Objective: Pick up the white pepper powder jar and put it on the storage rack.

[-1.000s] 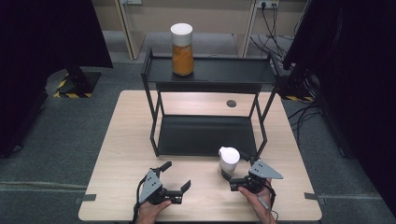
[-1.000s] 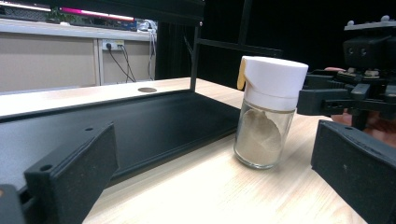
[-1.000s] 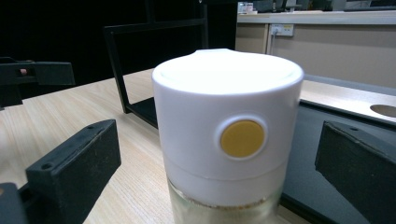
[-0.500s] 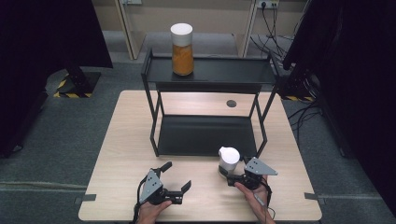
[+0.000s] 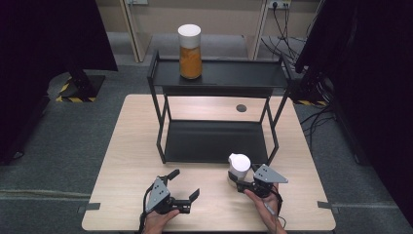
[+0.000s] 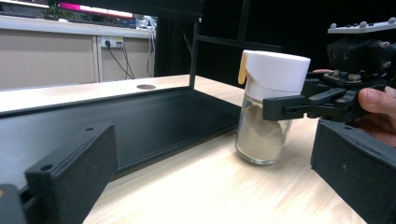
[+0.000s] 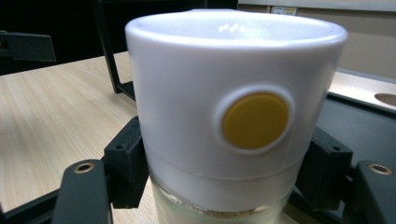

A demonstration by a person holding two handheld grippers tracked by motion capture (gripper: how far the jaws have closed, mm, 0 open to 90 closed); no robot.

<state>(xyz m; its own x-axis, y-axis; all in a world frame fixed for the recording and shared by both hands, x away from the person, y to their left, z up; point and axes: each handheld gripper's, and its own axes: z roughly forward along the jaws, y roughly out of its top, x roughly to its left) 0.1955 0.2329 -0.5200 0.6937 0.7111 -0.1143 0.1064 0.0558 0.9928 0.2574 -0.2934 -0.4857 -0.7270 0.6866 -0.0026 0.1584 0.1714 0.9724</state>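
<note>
A small glass jar [image 5: 239, 165] with a white lid and pale powder inside stands on the wooden table [image 5: 131, 146], just in front of the black rack's right leg. My right gripper [image 5: 236, 178] has just been closing its jaws and is now shut on this jar, just below the lid. The right gripper view has the lid [image 7: 233, 107] close up, with a yellow dot on it and a pad [image 7: 126, 163] pressing on each side. My left gripper [image 5: 184, 184] rests open near the table's front edge, left of the jar [image 6: 268, 107], holding nothing.
A black two-level rack [image 5: 214, 141] stands mid-table. On its top shelf [image 5: 234, 73] is a tall jar [image 5: 190, 51] with orange contents and a white lid. A round hole [image 5: 241, 108] sits in the tabletop behind the rack.
The right gripper's jaws have closed onto the small jar. Both hands and the jar stay where they were.
</note>
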